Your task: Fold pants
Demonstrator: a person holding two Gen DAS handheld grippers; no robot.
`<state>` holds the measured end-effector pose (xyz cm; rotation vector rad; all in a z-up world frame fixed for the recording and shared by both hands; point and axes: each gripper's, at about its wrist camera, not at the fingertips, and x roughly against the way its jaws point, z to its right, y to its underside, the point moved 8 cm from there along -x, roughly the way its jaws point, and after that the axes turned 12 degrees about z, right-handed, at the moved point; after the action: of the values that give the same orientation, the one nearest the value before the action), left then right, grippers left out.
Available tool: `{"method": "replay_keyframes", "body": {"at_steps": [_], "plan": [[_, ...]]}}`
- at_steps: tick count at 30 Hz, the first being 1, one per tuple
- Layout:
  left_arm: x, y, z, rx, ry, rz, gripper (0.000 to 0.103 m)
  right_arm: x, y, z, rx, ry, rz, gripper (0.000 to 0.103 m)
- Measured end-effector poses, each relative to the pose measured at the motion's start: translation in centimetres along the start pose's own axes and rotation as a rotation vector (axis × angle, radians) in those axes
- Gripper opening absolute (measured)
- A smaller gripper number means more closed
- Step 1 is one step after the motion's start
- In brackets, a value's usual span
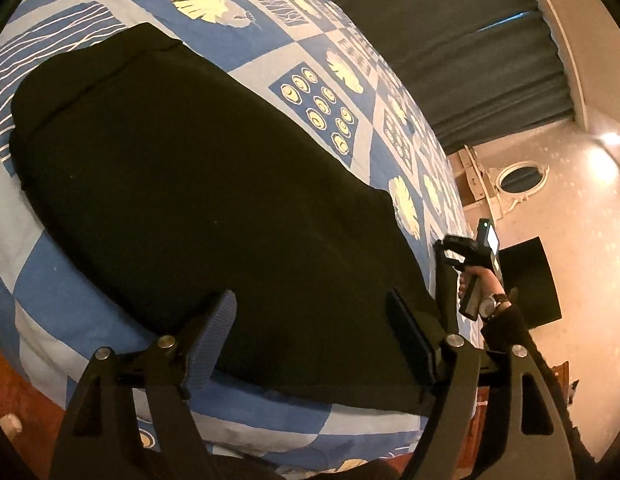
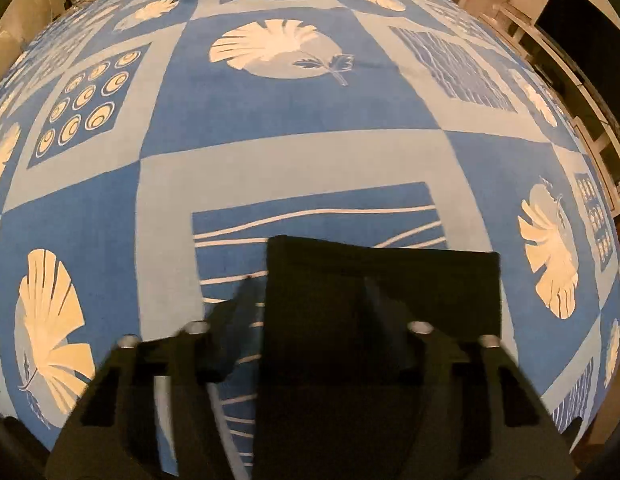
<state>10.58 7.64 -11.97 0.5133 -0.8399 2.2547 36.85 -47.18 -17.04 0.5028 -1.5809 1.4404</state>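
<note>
We see black pants (image 1: 197, 184) lying flat on a blue patterned bedspread (image 1: 322, 92), ready for folding. Our left claw (image 1: 310, 344) hovers spread above the near hem; our right claw (image 2: 310, 320) pinches a pants corner. Open bedspread lies beyond the far edges.

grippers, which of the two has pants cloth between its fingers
The right gripper: black pants cloth sits pinched between its narrowed fingers. The left gripper stands wide open above the pants on the bedspread, with nothing between its fingers.
</note>
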Motion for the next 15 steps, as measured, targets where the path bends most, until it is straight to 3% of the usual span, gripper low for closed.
{"method": "replay_keyframes", "body": {"at_steps": [2, 9, 13, 15], "plan": [[-0.2, -0.1, 0.1, 0.008, -0.004, -0.007, 0.076, 1.3, -0.3, 0.9, -0.050, -0.067, 0.025, 0.009], [-0.6, 0.8, 4.1, -0.038, 0.041, -0.061, 0.076, 10.4, 0.0, 6.3, -0.208, -0.305, 0.198, 0.009], [-2.0, 3.5, 7.7, -0.092, 0.078, -0.142, 0.076, 16.5, 2.7, 12.8, -0.314, -0.410, 0.303, 0.009], [-2.8, 5.4, 9.4, -0.100, 0.103, -0.187, 0.076, 18.7, 4.7, 16.1, -0.351, -0.417, 0.338, 0.009]]}}
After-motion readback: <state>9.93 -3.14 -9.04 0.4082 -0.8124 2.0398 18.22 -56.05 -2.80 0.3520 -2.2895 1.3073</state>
